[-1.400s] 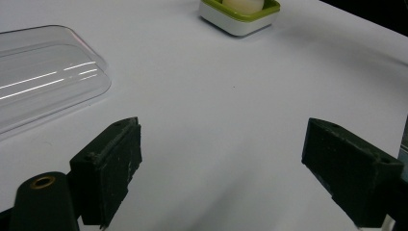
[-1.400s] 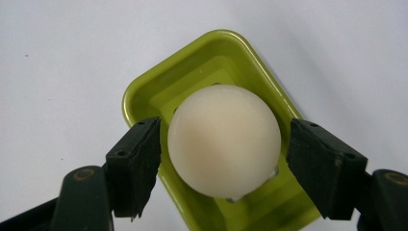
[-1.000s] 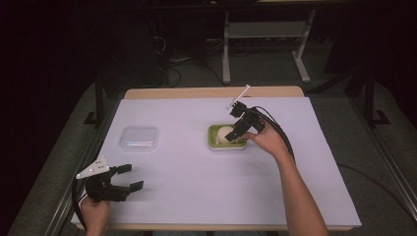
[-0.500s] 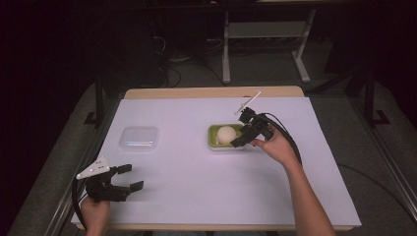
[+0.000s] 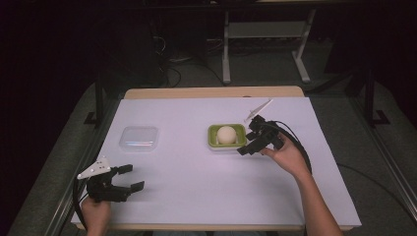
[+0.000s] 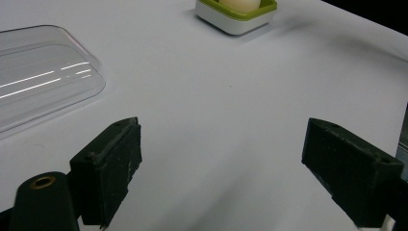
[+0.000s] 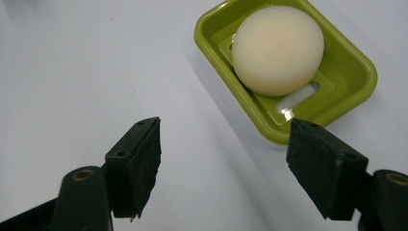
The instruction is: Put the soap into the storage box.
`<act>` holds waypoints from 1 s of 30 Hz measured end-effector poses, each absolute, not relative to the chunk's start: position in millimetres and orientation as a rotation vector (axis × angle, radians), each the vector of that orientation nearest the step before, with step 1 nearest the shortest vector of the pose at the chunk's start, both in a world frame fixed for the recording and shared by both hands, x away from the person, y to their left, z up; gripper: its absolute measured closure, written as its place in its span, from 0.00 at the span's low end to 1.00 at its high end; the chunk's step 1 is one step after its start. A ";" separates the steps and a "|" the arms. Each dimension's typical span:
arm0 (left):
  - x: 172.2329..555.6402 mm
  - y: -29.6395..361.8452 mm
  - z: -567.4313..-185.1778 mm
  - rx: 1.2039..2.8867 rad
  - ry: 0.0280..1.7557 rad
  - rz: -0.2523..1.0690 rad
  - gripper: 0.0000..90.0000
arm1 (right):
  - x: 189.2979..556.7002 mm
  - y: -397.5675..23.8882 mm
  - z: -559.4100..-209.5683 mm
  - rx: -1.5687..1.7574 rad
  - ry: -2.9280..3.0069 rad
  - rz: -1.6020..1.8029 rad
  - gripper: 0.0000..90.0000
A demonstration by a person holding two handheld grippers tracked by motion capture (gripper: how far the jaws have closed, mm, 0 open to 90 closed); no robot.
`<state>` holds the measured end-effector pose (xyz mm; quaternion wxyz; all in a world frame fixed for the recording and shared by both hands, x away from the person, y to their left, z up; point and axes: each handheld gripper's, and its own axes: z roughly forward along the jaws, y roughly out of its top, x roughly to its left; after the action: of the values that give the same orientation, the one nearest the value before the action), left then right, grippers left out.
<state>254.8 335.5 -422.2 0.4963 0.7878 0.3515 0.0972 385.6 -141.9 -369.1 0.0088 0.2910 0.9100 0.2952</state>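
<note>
White sheeting covers the table [image 5: 196,196], whose wooden edge shows along the far side; beyond it lies a dim room with a grey floor, a metal stand and loose cables. Near the middle of the surface sits a green soap dish [image 5: 213,132] on a white base, holding a round, cream-coloured bar of soap [image 5: 226,134]. The right gripper [image 5: 248,145], held in the person's right hand [image 5: 290,156], lies just beside the dish's right edge with its jaws spread wide and nothing between them; a grey three-cornered plate rises from its top. In the right gripper view, the jaws frame bare sheet, with the dish [image 7: 346,91] and soap [image 7: 277,48] just ahead and apart from both pads. The left gripper [image 5: 129,177] rests at the near left corner of the table, held in the left hand [image 5: 96,216], its jaws likewise wide apart and holding nothing. A clear plastic lid [image 5: 139,137] lies flat on the sheet, left of the dish and well apart from it; in the left gripper view, it [image 6: 38,72] appears at upper left, ahead of the open jaws.
</note>
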 end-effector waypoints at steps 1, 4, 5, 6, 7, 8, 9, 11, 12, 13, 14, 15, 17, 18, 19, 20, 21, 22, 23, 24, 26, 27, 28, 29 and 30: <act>254.6 335.2 -422.3 1.904 0.850 0.236 0.15 | 383.7 -143.8 -369.8 0.913 2.845 0.924 0.30; 254.2 335.1 -421.9 1.908 0.847 0.237 0.15 | 377.5 -149.9 -373.6 0.918 2.844 0.930 0.30; 254.3 335.1 -422.0 1.909 0.845 0.237 0.15 | 375.5 -152.2 -374.9 0.928 2.844 0.930 0.30; 254.3 335.1 -422.0 1.909 0.845 0.237 0.15 | 375.5 -152.2 -374.9 0.928 2.844 0.930 0.30; 254.3 335.0 -422.0 1.909 0.845 0.234 0.15 | 371.5 -156.9 -377.6 0.941 2.842 0.935 0.30; 254.4 334.8 -421.9 1.910 0.841 0.229 0.15 | 369.2 -159.3 -378.6 0.941 2.835 0.944 0.30; 254.6 334.7 -421.8 1.908 0.837 0.227 0.15 | 367.5 -162.0 -379.5 0.942 2.836 0.954 0.30; 254.4 334.3 -421.4 1.906 0.834 0.227 0.15 | 363.6 -166.7 -381.1 0.949 2.829 0.961 0.30; 254.4 334.3 -421.4 1.906 0.834 0.227 0.15 | 363.6 -166.7 -381.1 0.949 2.829 0.961 0.30; 254.2 333.8 -421.5 1.905 0.836 0.226 0.15 | 359.8 -170.7 -382.6 0.953 2.819 0.957 0.30; 254.2 333.8 -421.5 1.905 0.836 0.226 0.15 | 359.8 -170.7 -382.6 0.953 2.819 0.957 0.30; 254.2 334.0 -421.4 1.917 0.834 0.233 0.15 | 355.1 -173.9 -382.7 0.961 2.811 0.951 0.30; 254.2 333.8 -421.6 1.918 0.834 0.233 0.15 | 350.9 -177.0 -383.2 0.961 2.801 0.960 0.30; 253.9 333.4 -421.8 1.915 0.840 0.231 0.15 | 349.1 -178.5 -383.4 0.959 2.796 0.963 0.30; 253.9 333.5 -421.8 1.917 0.840 0.230 0.15 | 347.1 -180.0 -383.6 0.959 2.793 0.964 0.30; 253.9 333.7 -421.7 1.919 0.837 0.227 0.15 | 345.4 -181.5 -384.2 0.955 2.792 0.966 0.30; 253.8 333.5 -421.6 1.916 0.836 0.225 0.15 | 343.7 -182.7 -385.0 0.960 2.787 0.963 0.30; 253.6 333.7 -421.5 1.918 0.835 0.226 0.15 | 341.9 -184.0 -385.4 0.965 2.785 0.954 0.30; 253.6 333.7 -421.5 1.918 0.834 0.225 0.15 | 340.4 -185.4 -386.2 0.967 2.783 0.953 0.30; 253.7 333.6 -421.5 1.918 0.835 0.223 0.15 | 338.8 -186.6 -387.0 0.973 2.783 0.959 0.30; 254.1 333.5 -421.8 1.921 0.832 0.220 0.15 | 335.8 -188.9 -388.5 0.972 2.778 0.960 0.30; 254.3 333.2 -422.1 1.921 0.823 0.216 0.15 | 334.1 -190.0 -389.0 0.975 2.777 0.959 0.30; 253.9 332.8 -421.8 1.922 0.822 0.210 0.15 | 332.2 -190.9 -389.6 0.978 2.775 0.957 0.30; 253.5 332.6 -421.7 1.926 0.814 0.209 0.15 | 330.3 -191.8 -390.1 0.978 2.772 0.958 0.30; 253.2 332.3 -421.4 1.935 0.798 0.212 0.15 | 328.6 -192.5 -390.4 0.984 2.771 0.960 0.30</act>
<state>253.2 332.3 -421.4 0.4961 0.7986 0.3295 0.0874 328.6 -192.5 -390.4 0.0244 0.3180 0.8956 0.3102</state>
